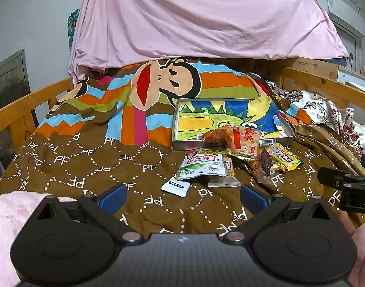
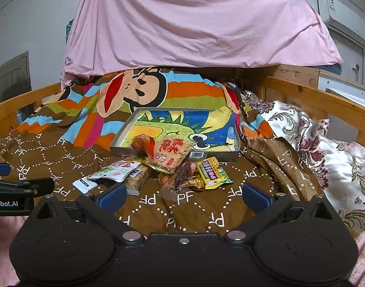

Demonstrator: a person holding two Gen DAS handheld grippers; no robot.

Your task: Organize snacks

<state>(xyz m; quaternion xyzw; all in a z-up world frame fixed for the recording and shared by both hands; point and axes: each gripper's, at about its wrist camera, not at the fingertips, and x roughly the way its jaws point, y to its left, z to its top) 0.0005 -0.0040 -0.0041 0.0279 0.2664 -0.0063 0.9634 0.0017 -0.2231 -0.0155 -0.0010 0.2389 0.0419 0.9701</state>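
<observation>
Several snack packets lie in a loose pile on the brown bedspread in front of a shallow metal tray (image 1: 182, 144) (image 2: 125, 151) with a dinosaur picture inside. A clear rice-cracker bag (image 1: 244, 141) (image 2: 169, 153) leans over the tray's front rim. A white-green packet (image 1: 202, 165) (image 2: 115, 171), a yellow packet (image 1: 286, 159) (image 2: 213, 173) and a dark dried-meat packet (image 1: 266, 162) (image 2: 182, 174) lie nearer. My left gripper (image 1: 182, 197) is open and empty, short of the pile. My right gripper (image 2: 183, 196) is open and empty, just short of the pile.
Wooden bed rails (image 1: 29, 100) (image 2: 325, 100) run along both sides. A pink sheet (image 1: 194, 16) hangs over the far end. A floral quilt (image 2: 337, 155) is bunched at the right. The right gripper (image 1: 349, 186) shows at the left wrist view's right edge.
</observation>
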